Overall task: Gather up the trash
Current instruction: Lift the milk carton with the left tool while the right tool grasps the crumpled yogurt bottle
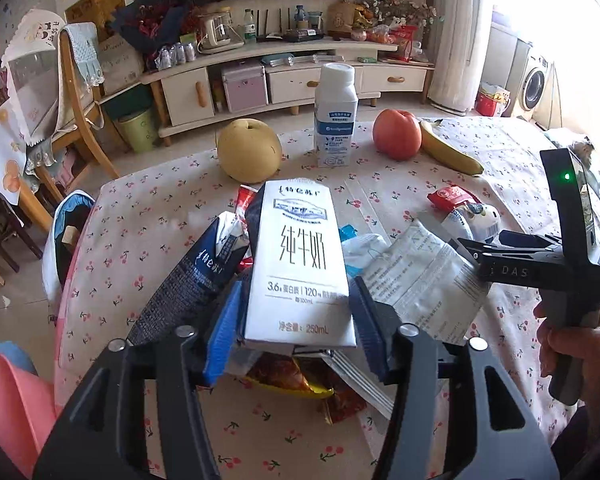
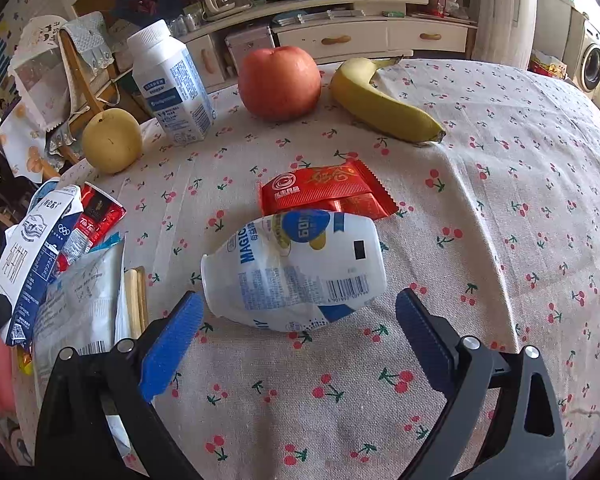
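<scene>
A round table (image 2: 500,128) covered in a pale cloth printed with red cherries fills both views.

In the left wrist view, the left gripper (image 1: 296,316) with blue pads straddles a tall white-and-navy milk carton (image 1: 300,264) that lies on a heap of wrappers. The pads sit right at the carton's two sides; whether they press on it cannot be told. Beside the carton lie a second, navy carton (image 1: 196,276) crushed flat and a crinkled white plastic pouch (image 1: 420,272), with orange and red snack wrappers (image 1: 296,380) under them.

In the right wrist view, the right gripper (image 2: 300,336) stands wide open and holds nothing. A dented white plastic yoghurt bottle (image 2: 296,268) with blue print lies on its side on the cloth just ahead of the blue pads, touching neither. A flat red foil packet (image 2: 328,196) lies just behind the bottle.

Farther back stand an upright white milk bottle (image 2: 172,80) with a blue label, a yellow pear (image 2: 112,140), a red apple (image 2: 280,84) and a yellow banana (image 2: 380,104).

A person's hand (image 1: 572,344) grips the right gripper's handle at the left view's right edge.
</scene>
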Demonstrator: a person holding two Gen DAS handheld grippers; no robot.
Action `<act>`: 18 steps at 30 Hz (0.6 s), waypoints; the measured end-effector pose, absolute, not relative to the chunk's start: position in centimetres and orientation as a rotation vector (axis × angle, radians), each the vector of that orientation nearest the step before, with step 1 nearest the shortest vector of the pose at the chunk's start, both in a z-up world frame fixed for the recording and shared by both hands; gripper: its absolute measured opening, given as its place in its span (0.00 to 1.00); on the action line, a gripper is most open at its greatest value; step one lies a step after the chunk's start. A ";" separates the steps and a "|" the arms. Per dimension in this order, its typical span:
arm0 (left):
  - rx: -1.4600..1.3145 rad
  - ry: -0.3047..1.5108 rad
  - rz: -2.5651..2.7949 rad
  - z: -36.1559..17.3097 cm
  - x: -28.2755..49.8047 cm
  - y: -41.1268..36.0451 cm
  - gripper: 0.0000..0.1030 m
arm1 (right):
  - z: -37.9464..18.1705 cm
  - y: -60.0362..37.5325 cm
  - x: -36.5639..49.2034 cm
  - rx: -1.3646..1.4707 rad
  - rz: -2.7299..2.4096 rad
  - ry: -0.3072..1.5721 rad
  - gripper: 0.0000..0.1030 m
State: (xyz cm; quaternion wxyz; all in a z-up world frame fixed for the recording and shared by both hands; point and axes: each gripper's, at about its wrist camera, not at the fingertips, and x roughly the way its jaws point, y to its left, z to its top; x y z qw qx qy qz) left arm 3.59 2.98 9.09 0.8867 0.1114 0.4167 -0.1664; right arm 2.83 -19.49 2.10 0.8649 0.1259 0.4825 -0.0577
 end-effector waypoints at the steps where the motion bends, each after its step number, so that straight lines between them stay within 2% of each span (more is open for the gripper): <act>1: 0.245 0.863 -0.336 8.9 3.5 3.0 0.65 | 2.2 -19.4 2.8 0.247 -0.128 1.009 0.93; 7: 0.314 0.849 -0.297 8.7 4.2 1.9 0.64 | 2.1 -19.5 2.6 0.241 -0.111 1.019 0.93; 9: 0.304 0.861 -0.274 8.3 4.7 1.7 0.56 | 2.1 -19.5 2.6 0.262 -0.093 1.011 0.93; 18: 0.248 0.836 -0.204 8.4 3.6 2.2 0.55 | 2.0 -19.2 2.9 0.225 -0.096 1.016 0.93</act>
